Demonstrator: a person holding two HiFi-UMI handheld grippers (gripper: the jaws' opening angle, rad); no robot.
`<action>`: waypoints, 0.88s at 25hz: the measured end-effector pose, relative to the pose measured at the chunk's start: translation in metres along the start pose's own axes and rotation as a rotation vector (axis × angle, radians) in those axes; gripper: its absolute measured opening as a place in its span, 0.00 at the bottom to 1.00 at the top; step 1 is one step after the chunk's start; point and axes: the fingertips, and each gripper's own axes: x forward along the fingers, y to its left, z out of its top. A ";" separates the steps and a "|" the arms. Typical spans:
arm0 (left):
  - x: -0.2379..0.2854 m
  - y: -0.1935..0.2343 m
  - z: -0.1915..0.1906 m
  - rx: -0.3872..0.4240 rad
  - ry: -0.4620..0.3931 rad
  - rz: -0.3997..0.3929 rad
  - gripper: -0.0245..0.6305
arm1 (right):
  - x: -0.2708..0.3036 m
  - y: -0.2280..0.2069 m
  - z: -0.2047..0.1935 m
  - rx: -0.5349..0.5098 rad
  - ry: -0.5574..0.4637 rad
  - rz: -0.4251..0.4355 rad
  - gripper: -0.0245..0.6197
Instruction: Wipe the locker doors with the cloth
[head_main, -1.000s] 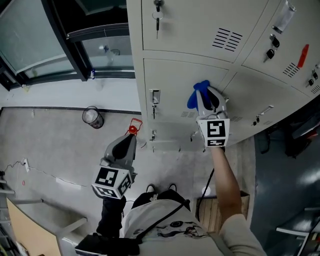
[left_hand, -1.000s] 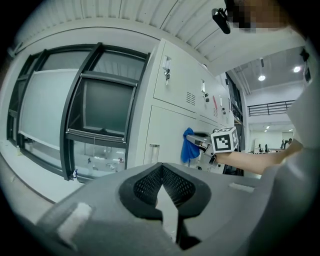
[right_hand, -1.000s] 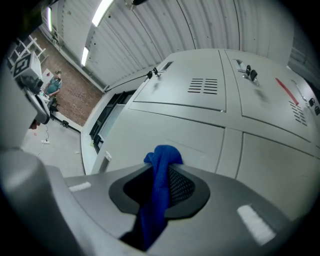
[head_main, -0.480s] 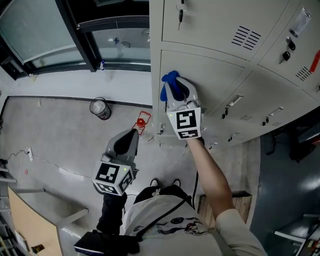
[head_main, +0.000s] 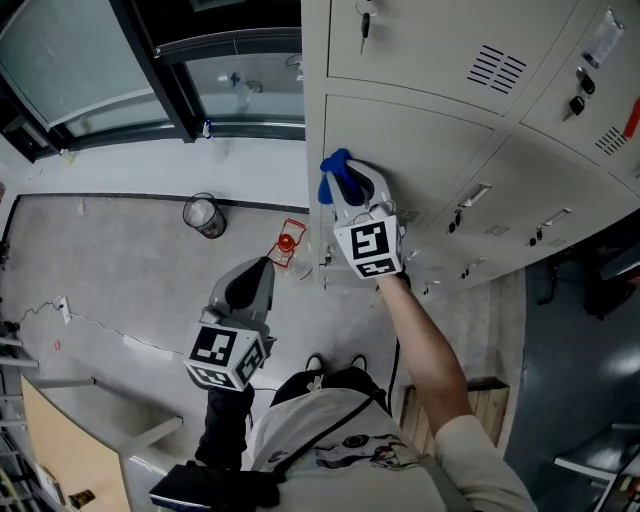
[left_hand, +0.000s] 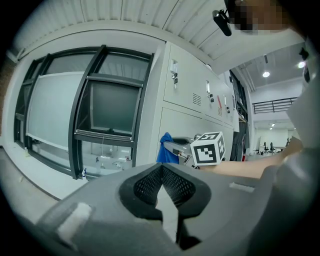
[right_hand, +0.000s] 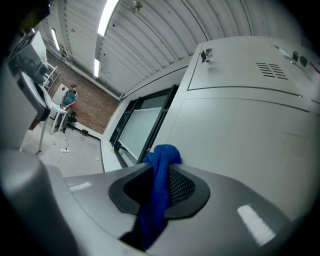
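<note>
Near the centre of the head view, the right gripper (head_main: 350, 188) grasps the blue cloth (head_main: 333, 172), pressing it against a locker door (head_main: 430, 140). Lower left, the left gripper (head_main: 260, 268) hangs clenched on nothing, apart from the lockers.

I saw my right gripper (head_main: 352, 192) reached out to the grey locker door (head_main: 430, 135), and the blue cloth (head_main: 334, 172) at its tip lay against the door near its left edge. My left gripper (head_main: 262, 270) hung lower, apart from the lockers, above the concrete floor (head_main: 100, 270). On that floor a round bin (head_main: 203, 214) stood, and a small red thing (head_main: 287, 243) lay near the locker.
</note>
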 end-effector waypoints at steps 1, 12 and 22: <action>0.001 -0.001 0.000 0.001 0.001 -0.004 0.03 | -0.003 -0.004 -0.002 -0.002 0.005 -0.006 0.14; 0.021 -0.027 0.001 0.017 0.005 -0.064 0.03 | -0.053 -0.065 -0.043 -0.030 0.101 -0.109 0.14; 0.034 -0.054 0.001 0.022 0.011 -0.087 0.03 | -0.091 -0.115 -0.056 -0.070 0.114 -0.161 0.14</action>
